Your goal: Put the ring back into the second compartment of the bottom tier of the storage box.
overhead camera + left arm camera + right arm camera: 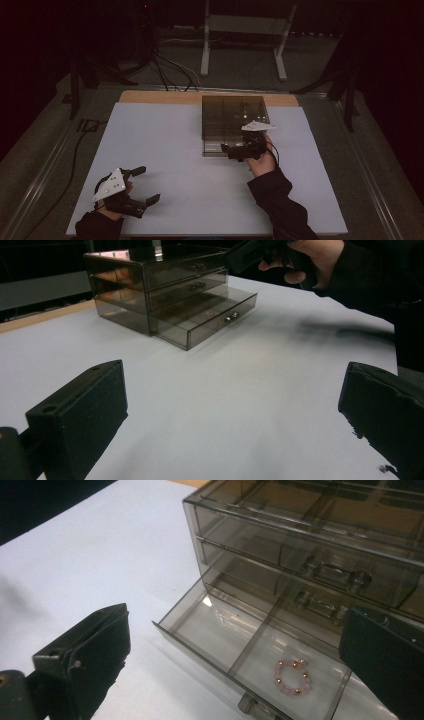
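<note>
While our right gripper [235, 150] hovers with jaws wide apart and nothing between them over the pulled-out bottom drawer [250, 652], the pink-and-gold bead bracelet [293, 677] lies in that drawer's compartment behind the knob. Our left gripper [145, 185] rests released, holding nothing, near the white worktop's [190, 180] front-left corner.

Smoky grey drawer box [300, 555], pink bracelet [293, 676] (gold beads), white table [175, 150]

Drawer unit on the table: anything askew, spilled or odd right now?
Nothing is spilled or damaged. The drawer unit sits square; its bottom drawer stands pulled out, with a small pink bead bracelet lying inside one compartment. The right gripper hovers open above it.
</note>
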